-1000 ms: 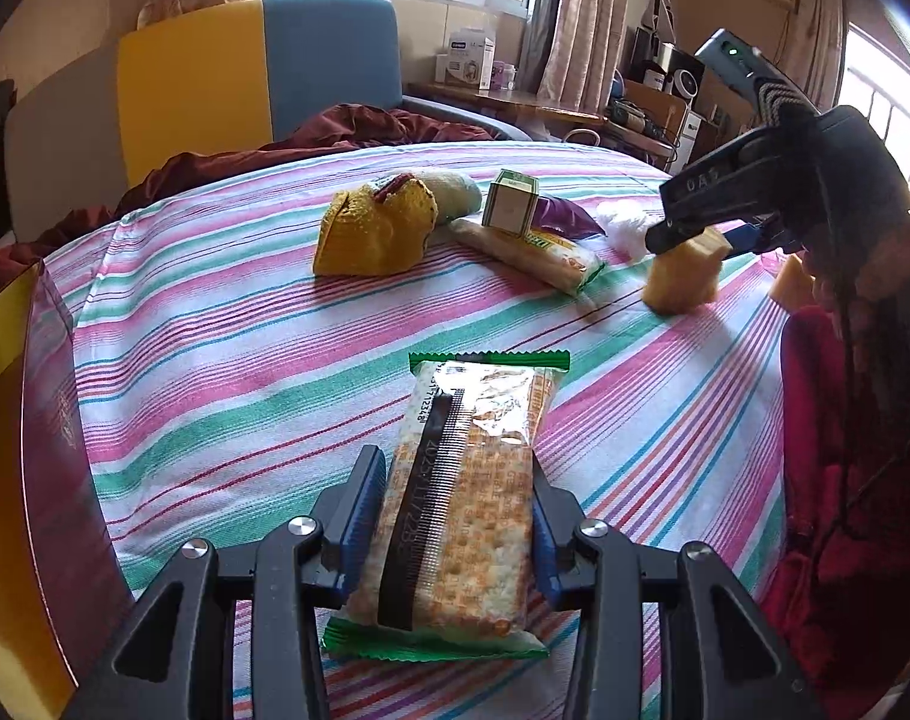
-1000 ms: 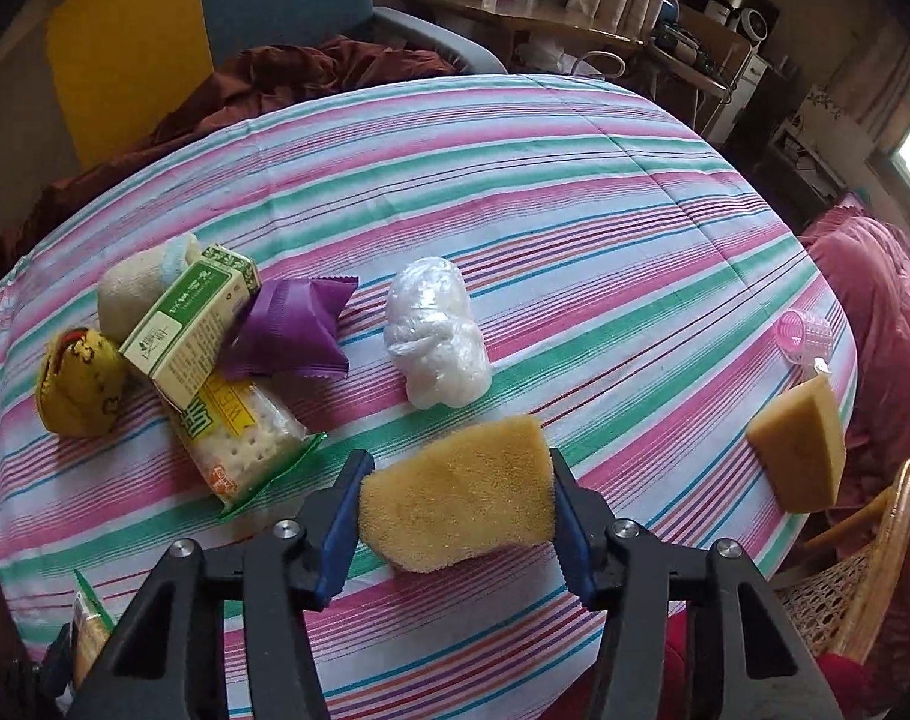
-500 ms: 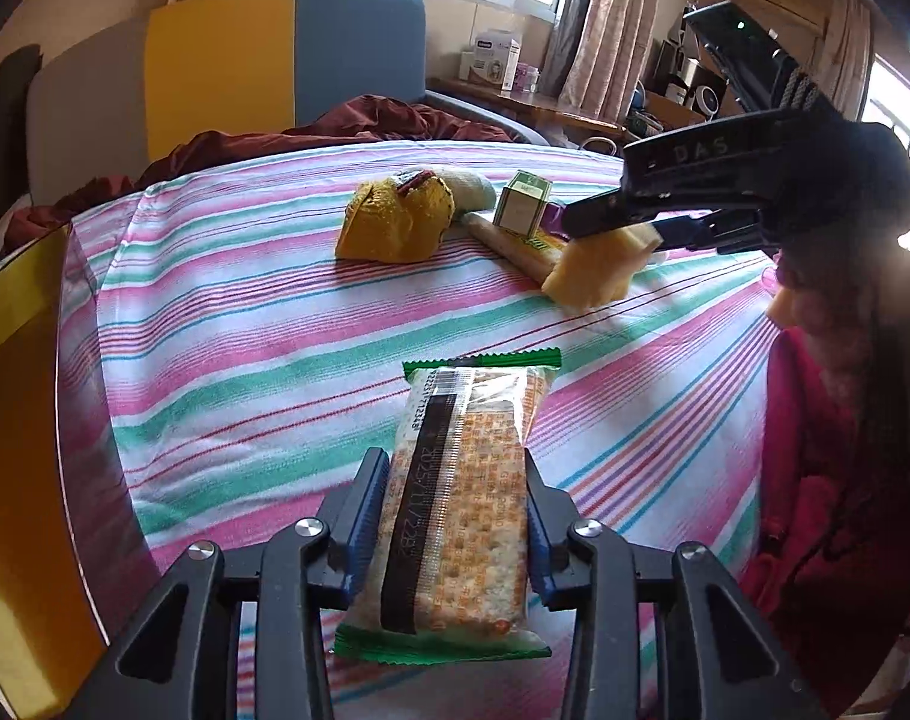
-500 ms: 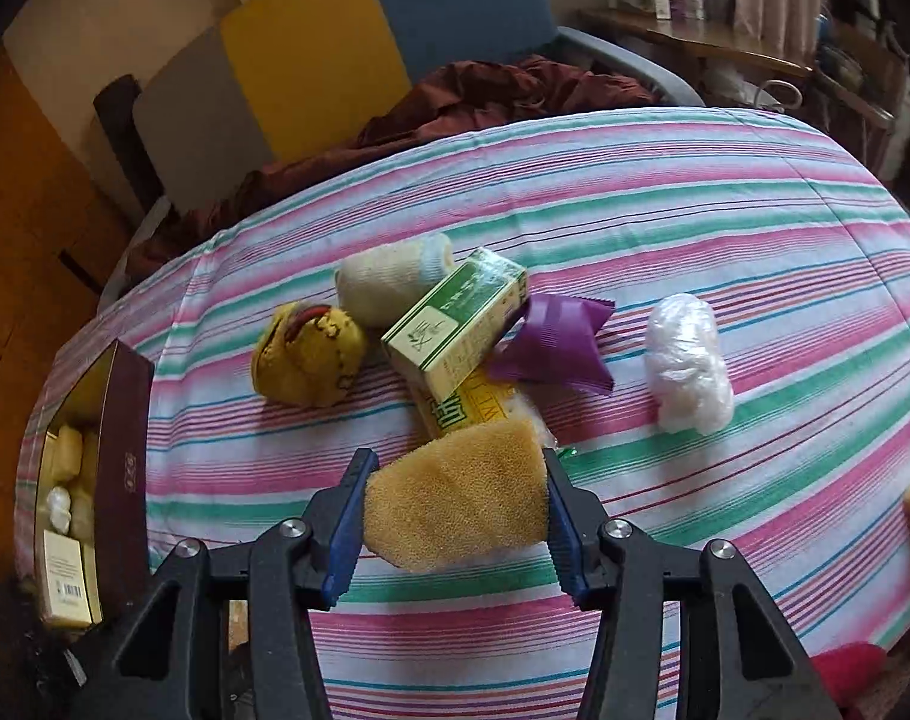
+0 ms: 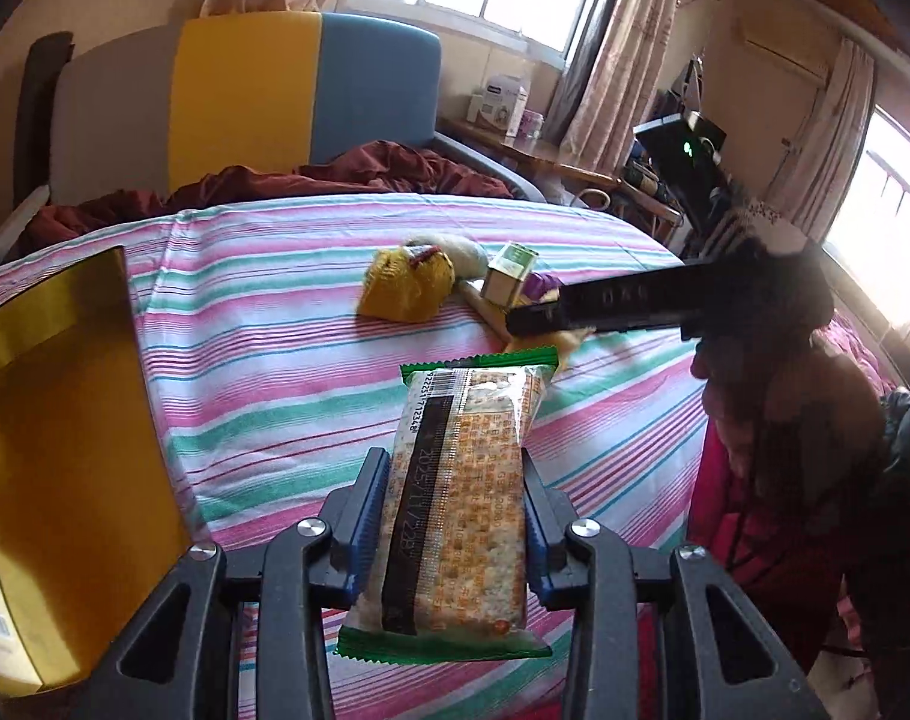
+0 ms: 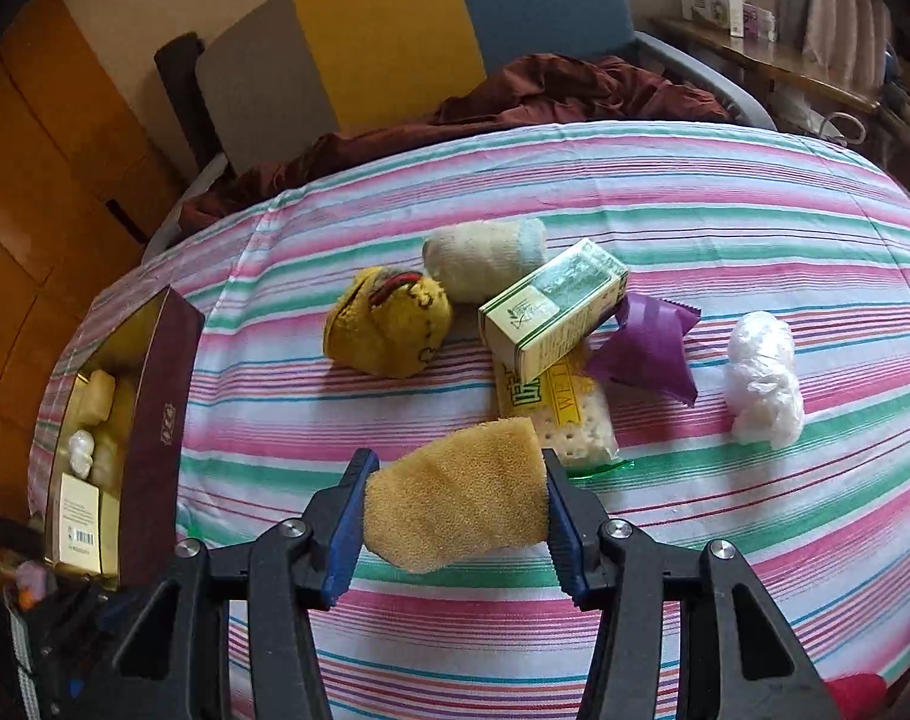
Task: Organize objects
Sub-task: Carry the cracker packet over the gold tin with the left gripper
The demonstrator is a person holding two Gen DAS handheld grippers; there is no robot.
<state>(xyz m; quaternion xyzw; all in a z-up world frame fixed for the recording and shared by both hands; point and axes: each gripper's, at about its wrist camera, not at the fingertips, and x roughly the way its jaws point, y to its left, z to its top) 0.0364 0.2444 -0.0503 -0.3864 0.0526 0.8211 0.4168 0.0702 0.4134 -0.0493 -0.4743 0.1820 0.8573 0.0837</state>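
With several items already lodged in the box (image 6: 155, 420), a cracker packet (image 5: 455, 516) is clamped between the left gripper (image 5: 455, 516) fingers and a sponge (image 6: 455, 510) between the right gripper (image 6: 455, 510) fingers (five things lie unsorted beyond the tips).

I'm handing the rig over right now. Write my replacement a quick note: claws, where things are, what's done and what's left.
Left claw: shut on the cracker pack, held above the striped table, beside the open box.
Right claw: shut on the yellow sponge, in the air over the table.
Done: the box at the table's left edge already holds several items.
Left on the table: yellow plush, rolled towel, green carton lying on a second cracker pack, purple packet, white plastic wad.
Likely next: drop both held items in the box, then fetch the rest.
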